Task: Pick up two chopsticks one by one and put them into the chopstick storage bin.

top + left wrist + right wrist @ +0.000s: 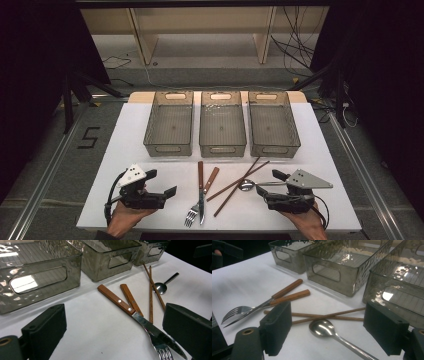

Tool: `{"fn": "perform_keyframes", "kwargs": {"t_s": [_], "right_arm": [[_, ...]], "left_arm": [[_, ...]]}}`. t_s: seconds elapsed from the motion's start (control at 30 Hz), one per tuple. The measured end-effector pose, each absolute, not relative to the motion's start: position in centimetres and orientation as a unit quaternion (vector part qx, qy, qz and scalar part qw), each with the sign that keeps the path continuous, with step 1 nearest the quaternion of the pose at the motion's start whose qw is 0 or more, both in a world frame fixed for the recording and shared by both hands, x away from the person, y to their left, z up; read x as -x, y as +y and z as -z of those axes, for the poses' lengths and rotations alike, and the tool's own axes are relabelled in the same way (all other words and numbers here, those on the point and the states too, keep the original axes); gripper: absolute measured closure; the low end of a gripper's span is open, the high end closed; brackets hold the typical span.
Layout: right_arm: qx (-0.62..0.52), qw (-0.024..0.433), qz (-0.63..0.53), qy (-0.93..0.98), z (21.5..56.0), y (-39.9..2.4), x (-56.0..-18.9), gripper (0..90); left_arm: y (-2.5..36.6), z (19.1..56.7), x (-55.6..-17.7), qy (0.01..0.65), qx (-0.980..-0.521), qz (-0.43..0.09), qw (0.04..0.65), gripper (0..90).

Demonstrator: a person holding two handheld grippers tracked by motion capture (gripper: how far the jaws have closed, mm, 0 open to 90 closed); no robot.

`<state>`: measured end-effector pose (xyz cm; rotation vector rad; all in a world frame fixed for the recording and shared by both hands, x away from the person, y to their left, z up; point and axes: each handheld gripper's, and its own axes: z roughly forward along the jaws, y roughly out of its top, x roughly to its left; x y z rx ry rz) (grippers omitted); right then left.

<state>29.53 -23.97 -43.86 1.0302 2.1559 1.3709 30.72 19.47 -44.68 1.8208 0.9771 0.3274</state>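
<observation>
Spoon [322, 328] lies on the white worktop [150, 125], bowl just ahead of the right gripper [267, 181], between its wide-apart jaws, untouched; right gripper released, empty. Chopsticks [329, 315] crossed just beyond the bowl. Knife [117, 300] and fork [163, 352] overlap mid-worktop, nearer the left gripper [162, 182], also released and empty. Three clear bins [222, 125] stand in a row behind. High view gives both hands [125, 220]; right gripper view gives the spoon's bowl up close.
</observation>
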Motion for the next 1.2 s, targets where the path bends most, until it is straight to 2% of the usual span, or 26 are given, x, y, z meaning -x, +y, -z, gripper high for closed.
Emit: {"fn": "perform_keyframes", "kwargs": {"t_s": [0.37, 0.8, 1.2], "right_arm": [[-0.372, 0.196, -0.483, 0.768, 44.0, -24.1, -29.5, 23.7], [-0.391, 0.198, -0.470, 0.766, 44.1, -24.4, -29.6, 24.7], [-0.393, 0.198, -0.466, 0.767, 44.2, -24.4, -29.7, 24.7]], "left_arm": [[17.7, 43.9, -30.9, 0.399, -0.769, -0.127, 0.483, 5.9], [11.1, 43.8, -32.5, 0.358, -0.836, -0.103, 0.404, 13.0], [6.9, 44.1, -33.1, 0.329, -0.869, -0.079, 0.361, 18.1]]}}
